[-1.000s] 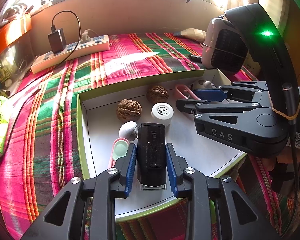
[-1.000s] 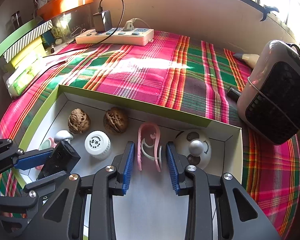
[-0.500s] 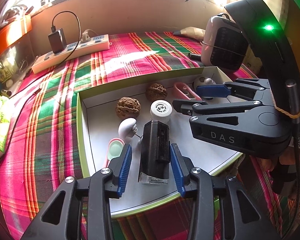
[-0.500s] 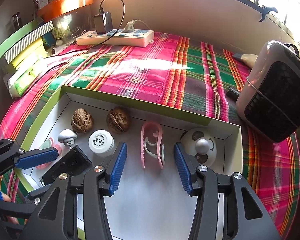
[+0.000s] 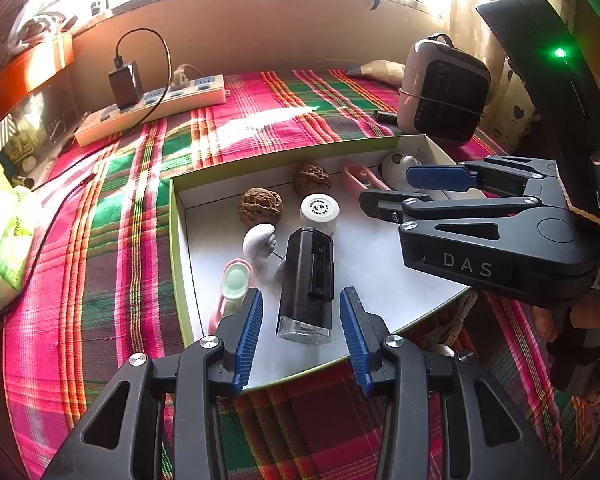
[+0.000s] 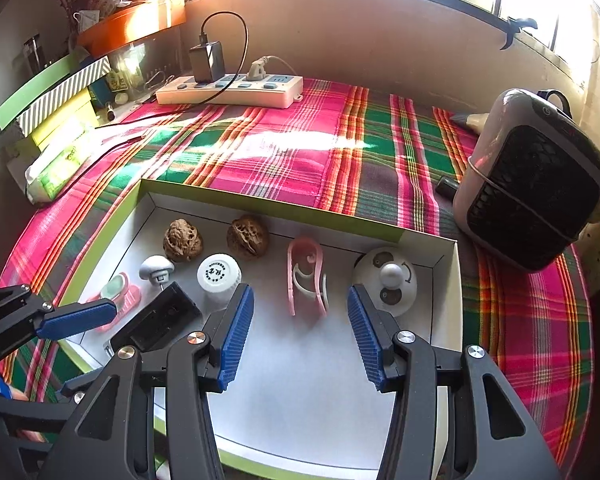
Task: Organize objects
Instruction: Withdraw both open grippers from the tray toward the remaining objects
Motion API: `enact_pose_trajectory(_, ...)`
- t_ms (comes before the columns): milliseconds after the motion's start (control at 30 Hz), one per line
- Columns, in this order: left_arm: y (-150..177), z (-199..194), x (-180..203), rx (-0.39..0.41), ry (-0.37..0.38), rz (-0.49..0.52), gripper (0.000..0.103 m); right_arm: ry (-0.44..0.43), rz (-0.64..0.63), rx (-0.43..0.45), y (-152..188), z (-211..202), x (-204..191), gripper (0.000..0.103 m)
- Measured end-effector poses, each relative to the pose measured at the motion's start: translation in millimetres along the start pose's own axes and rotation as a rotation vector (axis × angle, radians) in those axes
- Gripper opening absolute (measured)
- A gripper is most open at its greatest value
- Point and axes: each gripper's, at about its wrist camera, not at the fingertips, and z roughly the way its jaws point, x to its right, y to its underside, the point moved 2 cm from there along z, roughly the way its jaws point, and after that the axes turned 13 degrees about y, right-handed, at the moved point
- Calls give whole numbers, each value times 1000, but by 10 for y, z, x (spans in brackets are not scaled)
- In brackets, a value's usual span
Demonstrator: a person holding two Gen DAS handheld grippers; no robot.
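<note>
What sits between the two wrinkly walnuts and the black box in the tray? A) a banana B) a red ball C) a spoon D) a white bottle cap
D: in the left wrist view a white bottle cap stands just in front of the two walnuts and right behind the black box in the tray.

A woven plaid cloth (image 6: 292, 160) in pink, green and red covers the surface, soft and matt. The shallow box (image 6: 300, 210) looks like cardboard, smooth white inside with a lime rim. Two walnuts (image 6: 182, 240) are brown, rough and deeply wrinkled. The black device (image 5: 308, 276) is matt plastic with a clear glossy end. The white cap (image 5: 319, 210) and pink clip (image 6: 306, 276) are smooth plastic. At right, the small heater (image 6: 528, 184) has a glossy pale shell
</note>
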Motion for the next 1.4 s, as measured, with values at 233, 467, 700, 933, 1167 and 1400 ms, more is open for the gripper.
enact_pose_trajectory(233,77,-166,35,35,-8,-6,39,0,21,20,100,-180,16,50)
enact_pose_trajectory(467,183,-311,49,70,-10,-18,39,3,51,50,208,-392,49,50)
enact_pose_trajectory(700,295,-474,80,108,7,-15,39,1,93,70,384,-587,113,50)
enact_pose_trajectory(933,447,-560,130,117,30,-21,39,15,115,93,576,-740,148,50)
enact_pose_trajectory(1167,577,-523,186,109,87,-40,39,15,145,102,795,-836,206,50)
enact_pose_trajectory(1400,652,-442,248,102,145,-73,40,19,163,93,1003,-862,268,50)
